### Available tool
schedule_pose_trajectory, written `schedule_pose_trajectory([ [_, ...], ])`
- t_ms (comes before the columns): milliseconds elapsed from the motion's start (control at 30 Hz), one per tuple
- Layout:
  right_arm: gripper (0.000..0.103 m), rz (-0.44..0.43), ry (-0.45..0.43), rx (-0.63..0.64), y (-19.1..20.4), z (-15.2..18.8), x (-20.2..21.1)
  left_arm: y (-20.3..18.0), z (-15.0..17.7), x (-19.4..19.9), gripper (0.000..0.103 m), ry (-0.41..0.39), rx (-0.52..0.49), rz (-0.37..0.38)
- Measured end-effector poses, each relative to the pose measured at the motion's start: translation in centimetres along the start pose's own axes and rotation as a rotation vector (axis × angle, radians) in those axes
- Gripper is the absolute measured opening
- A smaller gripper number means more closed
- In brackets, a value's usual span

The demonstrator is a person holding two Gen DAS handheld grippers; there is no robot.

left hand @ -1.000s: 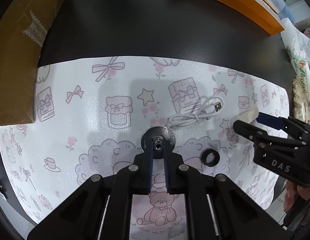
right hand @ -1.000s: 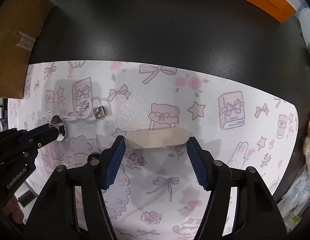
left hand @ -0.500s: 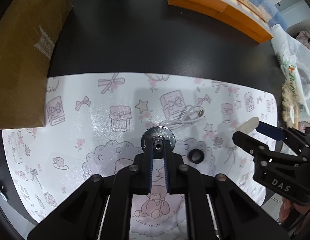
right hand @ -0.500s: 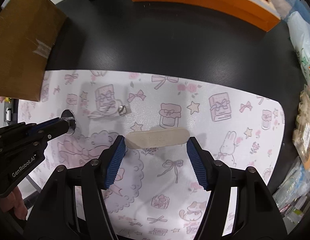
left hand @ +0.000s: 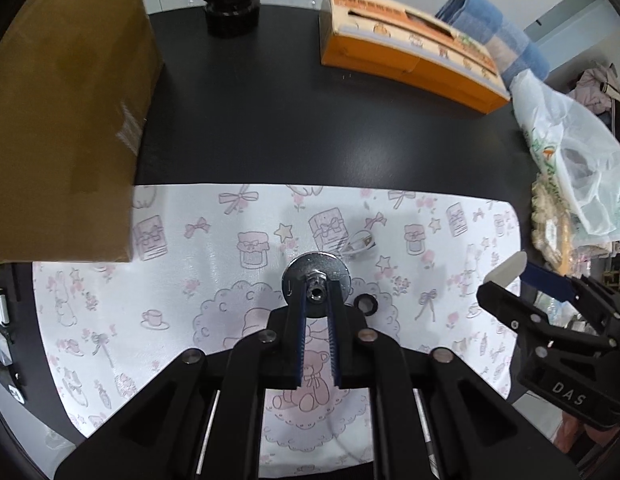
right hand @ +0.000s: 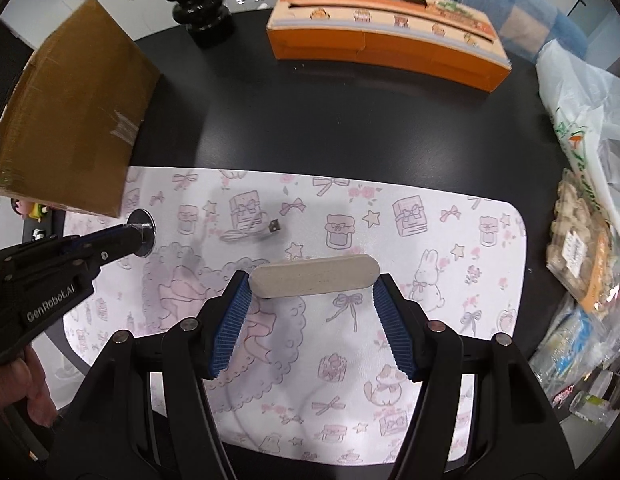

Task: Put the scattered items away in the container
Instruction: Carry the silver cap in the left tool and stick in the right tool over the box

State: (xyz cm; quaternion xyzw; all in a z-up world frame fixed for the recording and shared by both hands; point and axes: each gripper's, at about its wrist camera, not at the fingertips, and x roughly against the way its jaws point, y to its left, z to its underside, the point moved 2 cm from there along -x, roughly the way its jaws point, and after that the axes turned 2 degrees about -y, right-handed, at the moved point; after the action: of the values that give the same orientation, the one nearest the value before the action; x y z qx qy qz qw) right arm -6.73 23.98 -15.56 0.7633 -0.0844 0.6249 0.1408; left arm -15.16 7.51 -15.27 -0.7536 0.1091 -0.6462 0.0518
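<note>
Grippers are both raised above a patterned mat (right hand: 390,216) that covers the near part of a black tabletop (right hand: 330,120). Left gripper (left hand: 317,303) has its blue pads pressed onto the stem of a metal disc (left hand: 316,274), pinching it. Right gripper (right hand: 312,282) clamps a flat beige bar (right hand: 315,276) endwise between its blue pads, the bar lying crosswise to the fingers. On the mat, a white USB cable (right hand: 254,232) lies coiled near the centre, and a small black ring (left hand: 366,304) lies just beside it toward the near edge. A cardboard box (right hand: 74,128) sits at the left edge of the tabletop, overlapping the mat's far left corner. An orange container (right hand: 386,56) stands along the far edge, with a blue towel (right hand: 522,16) behind it. A black vase (right hand: 204,20) with pale flowers stands at the far edge between box and container. Plastic bags (right hand: 582,128) and packaged goods crowd the right edge. A hand (right hand: 22,384) shows under the left gripper's body.
</note>
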Motion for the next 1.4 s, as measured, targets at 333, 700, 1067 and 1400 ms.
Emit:
schedule_pose_trajectory([
  [333, 0.066, 0.01, -0.041, 0.017, 2.6, 0.6, 5.3, 0.5, 0.9, 4.8, 0.01, -0.04, -0.03, 0.003],
  [700, 0.066, 0.02, -0.071, 0.055, 5.4, 0.7, 8.8, 1.7, 1.9, 8.4, 0.01, -0.08, -0.028, 0.01],
  [1067, 0.066, 0.012, -0.082, 0.091, 8.0, -0.2, 9.6, 3.8, 1.3, 10.5, 0.01, -0.121, 0.003, 0.014],
  [1400, 0.066, -0.004, -0.112, 0.177, 12.1, -3.0, 10.1, 7.0, 0.0, 12.7, 0.01, -0.167, 0.049, -0.005],
])
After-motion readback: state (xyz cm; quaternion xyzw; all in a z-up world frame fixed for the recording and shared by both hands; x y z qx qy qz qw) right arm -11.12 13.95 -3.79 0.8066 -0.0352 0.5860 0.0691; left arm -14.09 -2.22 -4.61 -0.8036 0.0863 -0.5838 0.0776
